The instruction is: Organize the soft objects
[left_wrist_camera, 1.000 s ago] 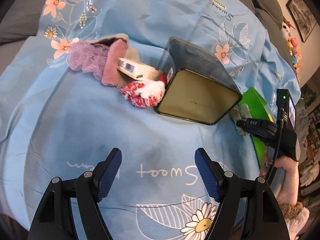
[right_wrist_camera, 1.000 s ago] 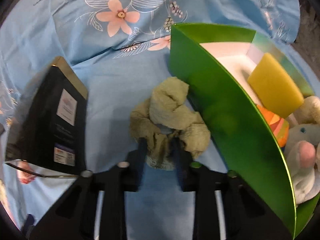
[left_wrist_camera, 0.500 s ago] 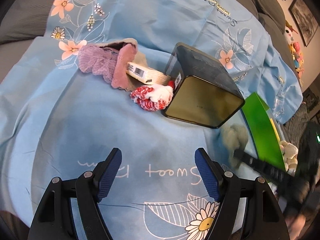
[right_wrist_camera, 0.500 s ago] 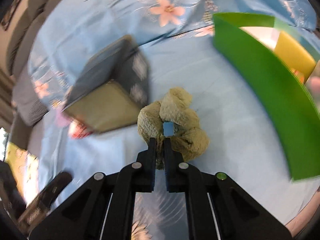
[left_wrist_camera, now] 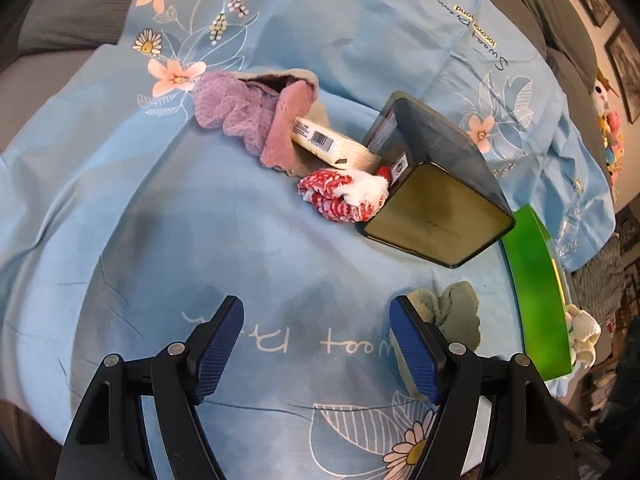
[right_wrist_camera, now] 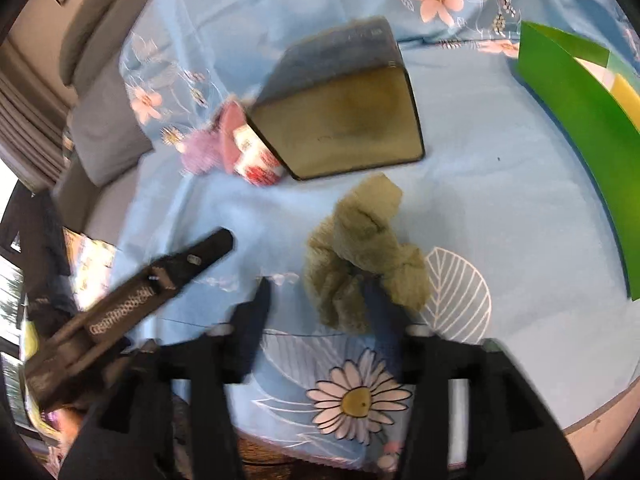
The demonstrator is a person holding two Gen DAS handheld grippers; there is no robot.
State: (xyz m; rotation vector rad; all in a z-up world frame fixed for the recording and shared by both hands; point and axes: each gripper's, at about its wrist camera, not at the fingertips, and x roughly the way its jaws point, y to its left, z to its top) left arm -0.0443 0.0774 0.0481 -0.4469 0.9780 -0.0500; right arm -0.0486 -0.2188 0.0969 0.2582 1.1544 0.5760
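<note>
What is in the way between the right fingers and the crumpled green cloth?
Nothing visible. The right gripper is opening, and the crumpled green cloth lies on the blue sheet right at its fingers, against the right-hand one. The dark box sits farther back, clear of the path.

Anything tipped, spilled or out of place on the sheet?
Yes. The dark square metal tin lies on its side, its gold face showing, with the red-and-white knitted cloth against its edge. The crumpled olive-green cloth lies loose on the blue floral sheet, outside the green cardboard box.
</note>
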